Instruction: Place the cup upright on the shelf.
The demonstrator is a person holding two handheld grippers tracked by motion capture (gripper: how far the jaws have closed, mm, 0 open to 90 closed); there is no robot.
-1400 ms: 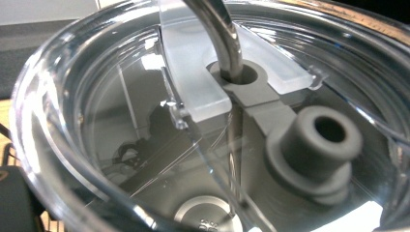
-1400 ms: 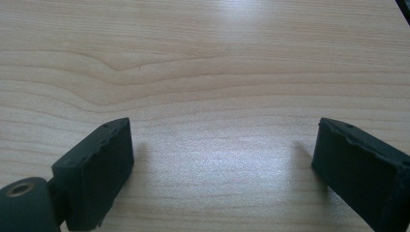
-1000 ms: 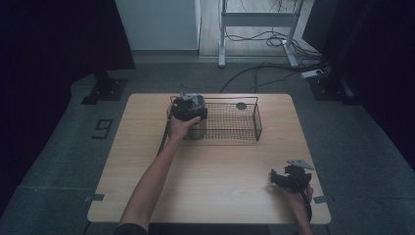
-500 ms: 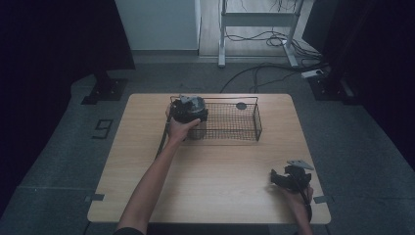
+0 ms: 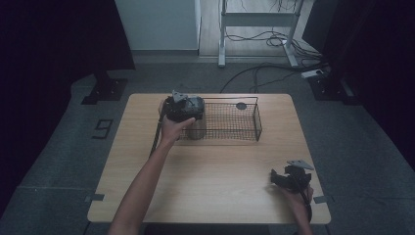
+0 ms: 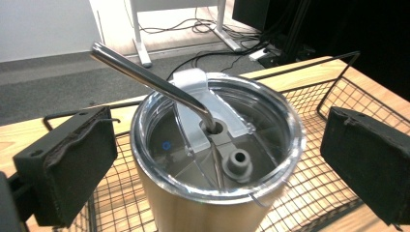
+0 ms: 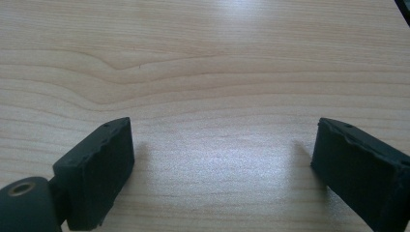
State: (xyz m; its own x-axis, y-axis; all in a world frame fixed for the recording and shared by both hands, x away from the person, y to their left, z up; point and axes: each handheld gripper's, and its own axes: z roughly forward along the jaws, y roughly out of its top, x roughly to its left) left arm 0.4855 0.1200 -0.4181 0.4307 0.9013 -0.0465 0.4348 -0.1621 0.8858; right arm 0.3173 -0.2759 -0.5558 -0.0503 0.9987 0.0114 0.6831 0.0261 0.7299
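At the basket's left end, upper centre of the high view, the left gripper stood wide beside the tumbler, so closing squarely below its lid, clear of the straw, seemed wise.

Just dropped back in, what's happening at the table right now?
The left gripper is open, its jaws either side of a lidded tumbler with a metal straw, which stands in the wire basket. Neither pad touches it. The right gripper is open, low over the bare wooden table near its right front corner.
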